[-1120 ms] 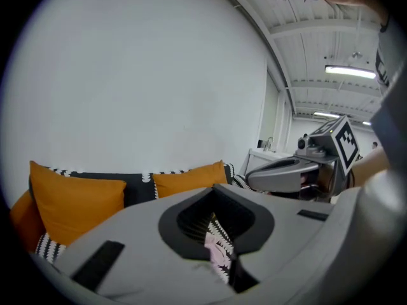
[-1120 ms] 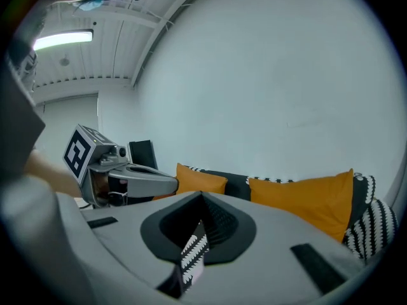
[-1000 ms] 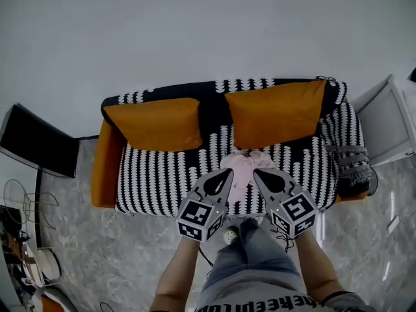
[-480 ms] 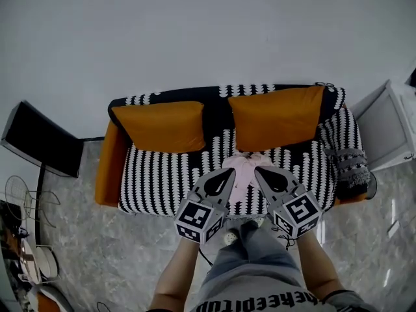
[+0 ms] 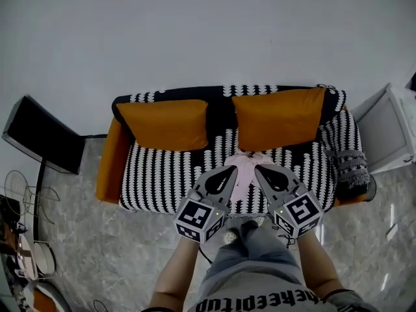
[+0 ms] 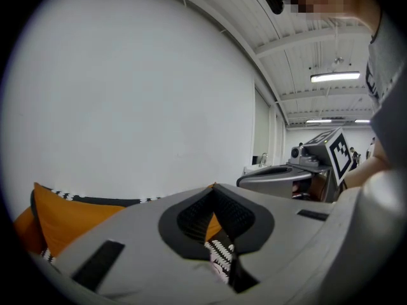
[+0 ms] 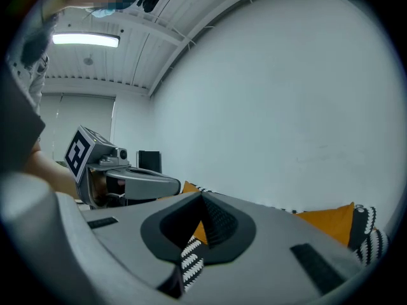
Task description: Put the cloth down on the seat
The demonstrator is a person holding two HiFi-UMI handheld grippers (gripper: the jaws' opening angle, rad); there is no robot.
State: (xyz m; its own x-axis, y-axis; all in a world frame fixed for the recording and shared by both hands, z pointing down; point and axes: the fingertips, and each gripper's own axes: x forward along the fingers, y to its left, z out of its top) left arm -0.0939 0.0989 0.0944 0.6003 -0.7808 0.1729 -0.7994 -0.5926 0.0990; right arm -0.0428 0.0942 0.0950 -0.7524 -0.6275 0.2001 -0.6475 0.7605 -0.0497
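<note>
Wall (image 5: pixel 208 31): plain white, filling your upper frame.
Floor (image 5: pixel 97 246): grey marbled tile, lower left.
Black panel (image 5: pixel 39 135): at your left edge.
White cabinet (image 5: pixel 387 132): right edge.

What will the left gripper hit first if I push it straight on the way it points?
Probably the right-hand orange cushion: the shut left gripper aims at it, seemingly passing just above the pink cloth. Height is hard to judge from here.

Right gripper (image 7: pixel 202 197) tongs together (striped seat (image 7: pixel 191 262) beyond)
</note>
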